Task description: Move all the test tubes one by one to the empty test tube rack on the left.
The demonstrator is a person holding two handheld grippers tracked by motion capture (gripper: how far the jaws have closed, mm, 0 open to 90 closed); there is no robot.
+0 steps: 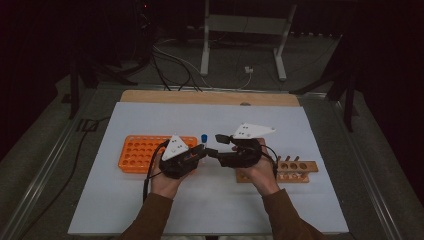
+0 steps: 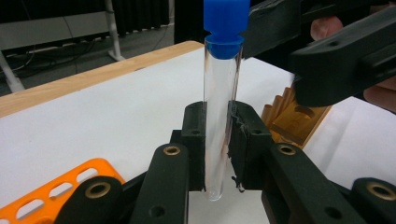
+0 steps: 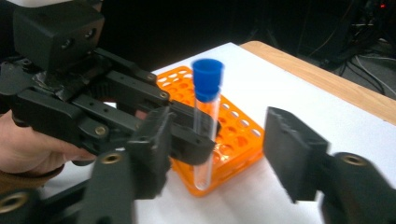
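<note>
Left gripper (image 2: 216, 140) is closed on one clear test tube (image 2: 218, 116) with a blue cap (image 2: 225, 25); the tube stands upright between its two jaws, above the white table mat (image 1: 210, 210). Right gripper (image 3: 215, 154) is wide open and holds nothing; the tube is between its jaws, not touching them. One orange rack (image 1: 137, 152) lies just left of the left gripper, and its holes look empty. One wooden rack (image 1: 300, 167) lies right of the right gripper; it seems to carry a few tubes, but the high view is too dim to count them.
</note>
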